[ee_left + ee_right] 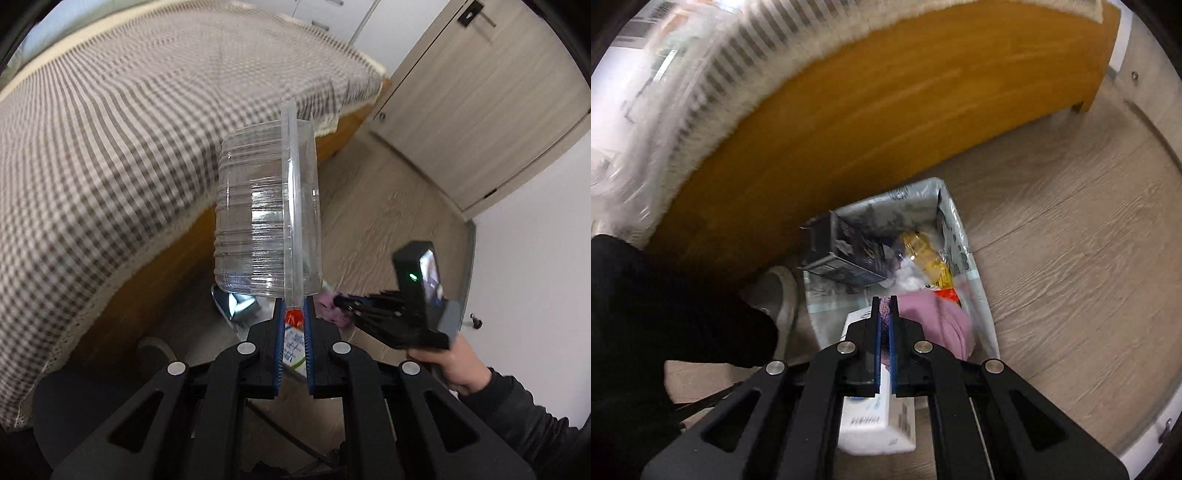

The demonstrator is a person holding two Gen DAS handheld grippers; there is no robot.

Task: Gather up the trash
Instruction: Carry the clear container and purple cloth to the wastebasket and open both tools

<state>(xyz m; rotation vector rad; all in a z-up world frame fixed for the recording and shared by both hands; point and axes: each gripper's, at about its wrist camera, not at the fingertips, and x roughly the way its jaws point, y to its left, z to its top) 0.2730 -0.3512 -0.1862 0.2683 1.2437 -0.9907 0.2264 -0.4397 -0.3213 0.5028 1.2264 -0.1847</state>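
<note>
Checked fabric covers bed (122, 122), orange wood frame (886, 122) below, bin parked right beside frame on wood-look floor (1071, 266) — prob. so trash from bed drops straight in w/o a walk.

Lined trash bin (975, 269), pale patterned bag over rim, already part full: dark box (846, 247), yellow wrapper (923, 254), white carton (875, 424) near front edge, bit of red packaging. Sits below both grippers in right wrist view; grey shoe (779, 295) just beside its left wall.

Clear plastic clamshell container (266, 214), ribbed sides, empty, transparent enough to see bed thru it. Held by thin flange seam only — likely because body too wide and too flimsy to squeeze. Hangs edge-on above bin area, not yet inside.

Left gripper (294, 314) pinched nearly together on that flange, blue pads either side of rim.

Pink/purple soft item (938, 317), looks like fabric or fuzzy material, partly over bin contents. Exact nature unclear, blurred.

Right gripper (884, 314) pressed almost closed on edge of pink item, pointing steeply down over bin; hand (454, 365) and dark sleeve behind it in left wrist view.

Judgement: both loads at drop stage, release over bin next.
</note>
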